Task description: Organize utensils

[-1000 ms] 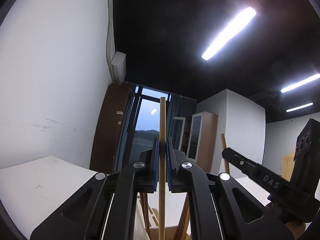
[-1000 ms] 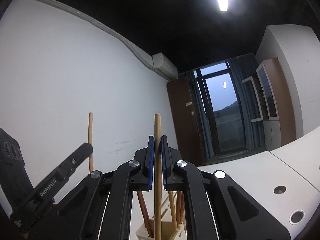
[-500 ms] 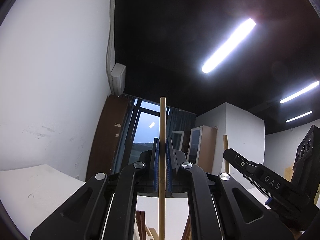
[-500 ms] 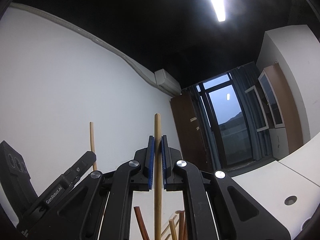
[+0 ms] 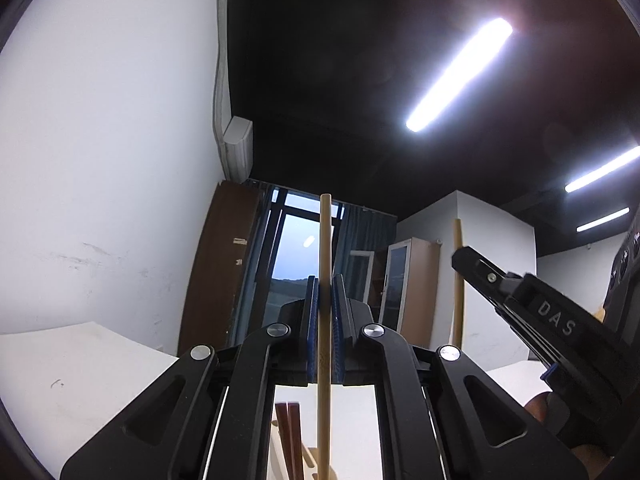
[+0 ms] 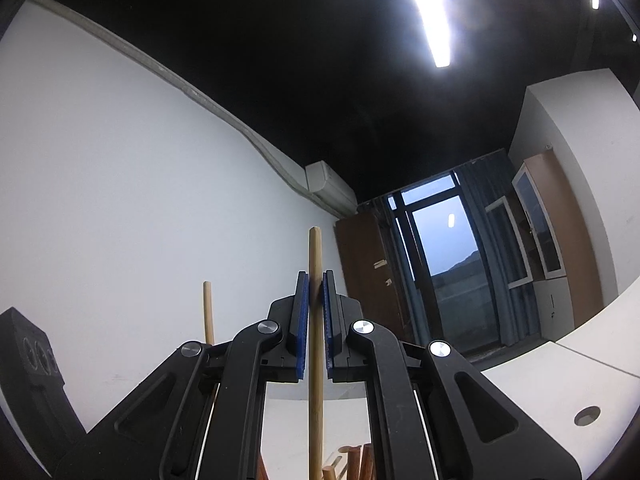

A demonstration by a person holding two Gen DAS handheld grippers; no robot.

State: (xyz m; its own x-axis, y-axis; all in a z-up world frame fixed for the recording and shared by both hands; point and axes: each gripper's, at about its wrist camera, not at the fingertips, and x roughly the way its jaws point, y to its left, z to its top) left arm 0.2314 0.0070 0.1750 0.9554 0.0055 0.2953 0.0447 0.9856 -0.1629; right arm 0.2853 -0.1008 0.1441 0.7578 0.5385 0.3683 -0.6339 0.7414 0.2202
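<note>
Between the blue pads of the left tongs (image 5: pixel 325 308) a pale wooden chopstick (image 5: pixel 325 240) stands upright, clamped tight. Compared with a second ago, both views tilt further toward the ceiling, and the white surface (image 5: pixel 80 368) has dropped lower in the left view. The right tongs (image 6: pixel 316 304) are likewise closed on a second chopstick (image 6: pixel 315 264), upright. Below each pair, dark and pale stick ends (image 5: pixel 290 432) show, in the right view too (image 6: pixel 354 460); their container is barely visible.

Two pale wooden chopsticks (image 5: pixel 325 280) (image 6: pixel 315 320) upright, one clamped per gripper
</note>
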